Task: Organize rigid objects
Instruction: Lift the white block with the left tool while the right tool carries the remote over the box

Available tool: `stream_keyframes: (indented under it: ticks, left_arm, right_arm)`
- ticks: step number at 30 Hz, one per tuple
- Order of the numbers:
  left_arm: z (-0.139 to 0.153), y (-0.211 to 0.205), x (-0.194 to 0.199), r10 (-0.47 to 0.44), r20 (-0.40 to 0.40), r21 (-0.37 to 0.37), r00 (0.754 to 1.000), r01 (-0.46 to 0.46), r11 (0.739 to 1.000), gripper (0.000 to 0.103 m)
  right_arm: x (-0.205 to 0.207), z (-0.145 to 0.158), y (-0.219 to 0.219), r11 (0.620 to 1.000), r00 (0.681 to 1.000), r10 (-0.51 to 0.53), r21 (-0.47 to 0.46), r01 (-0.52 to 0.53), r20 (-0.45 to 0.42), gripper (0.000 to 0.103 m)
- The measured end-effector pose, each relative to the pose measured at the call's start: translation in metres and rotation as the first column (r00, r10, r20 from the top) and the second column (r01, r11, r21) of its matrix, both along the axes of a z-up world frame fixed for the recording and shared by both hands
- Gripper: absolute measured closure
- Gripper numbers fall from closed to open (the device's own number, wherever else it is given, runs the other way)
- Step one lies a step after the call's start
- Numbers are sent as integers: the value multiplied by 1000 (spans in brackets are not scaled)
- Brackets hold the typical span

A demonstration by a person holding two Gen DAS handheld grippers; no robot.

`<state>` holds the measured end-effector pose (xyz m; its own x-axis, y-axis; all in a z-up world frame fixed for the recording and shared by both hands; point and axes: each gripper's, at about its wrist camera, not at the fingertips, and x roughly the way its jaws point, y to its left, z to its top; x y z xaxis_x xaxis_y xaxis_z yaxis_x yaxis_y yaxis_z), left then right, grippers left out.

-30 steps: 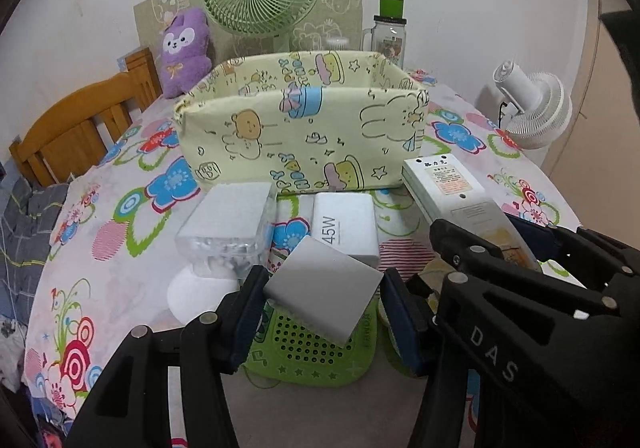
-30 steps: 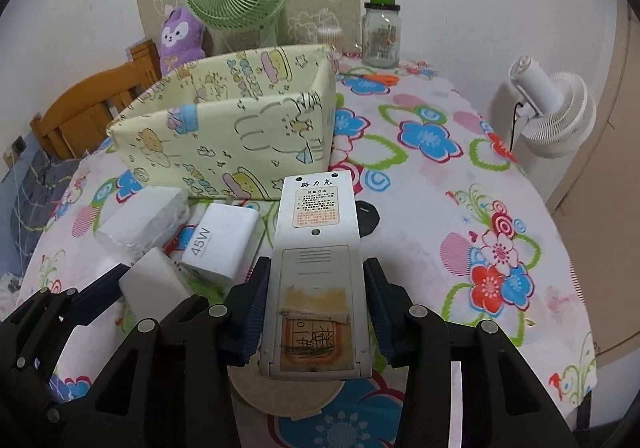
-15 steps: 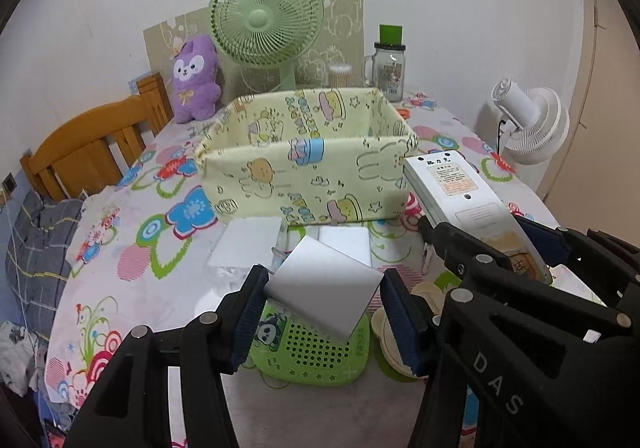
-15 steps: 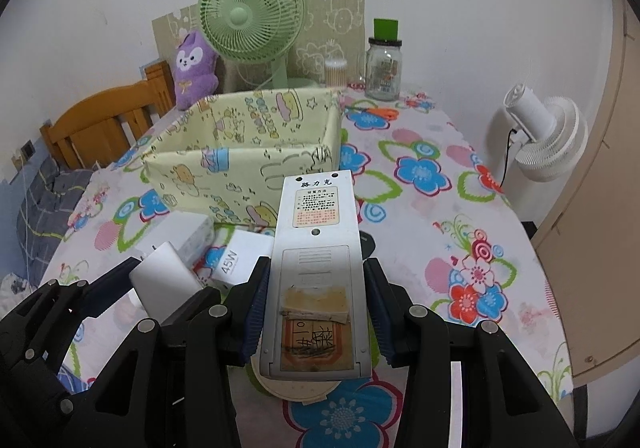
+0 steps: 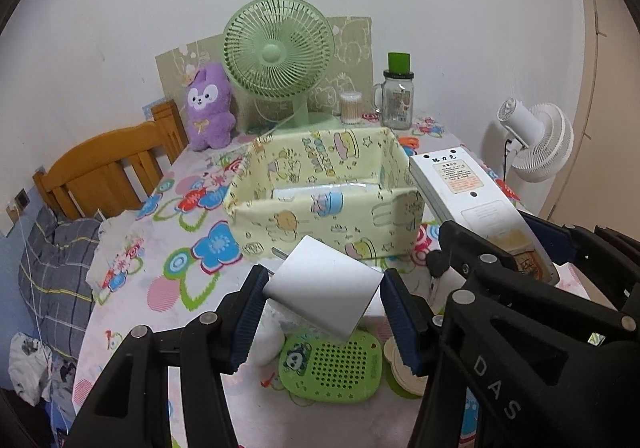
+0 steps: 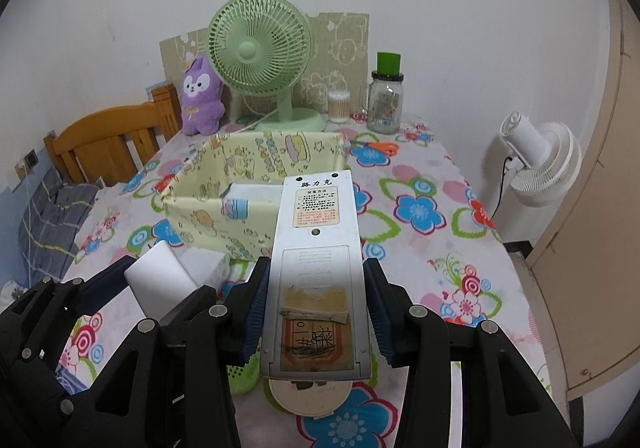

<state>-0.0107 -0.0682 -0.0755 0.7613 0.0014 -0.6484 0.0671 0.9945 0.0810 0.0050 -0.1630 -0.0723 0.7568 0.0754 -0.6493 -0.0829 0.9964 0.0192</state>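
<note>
right wrist view: right gripper (image 6: 316,312) clamps the stiff remote (image 6: 316,260) across its flat sides; left gripper (image 5: 324,312) pinches a smooth, light white block (image 5: 324,290).

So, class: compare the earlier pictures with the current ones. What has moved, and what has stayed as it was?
Both grippers have risen: the fabric bin now shows its inside, with a pale item lying there. The left gripper still clamps the white block, and the right gripper still clamps the remote control, lifted clear of the table. The green fan, plush toy and jar have not moved.
</note>
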Motion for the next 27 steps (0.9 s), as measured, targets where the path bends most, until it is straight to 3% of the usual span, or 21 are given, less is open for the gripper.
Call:
stream_keyframes:
  ticks: [13,27]
  left_arm:
    - [25,7,14,-4,35,-5,999,4,1000,43]
    - [35,15,53,-9,32,9,999,8,1000,43]
  right_arm:
    - [13,28,6,1000,999,-11,4,10,36,54]
    - [51,35,13,999,999,-26,29,25,30,54]
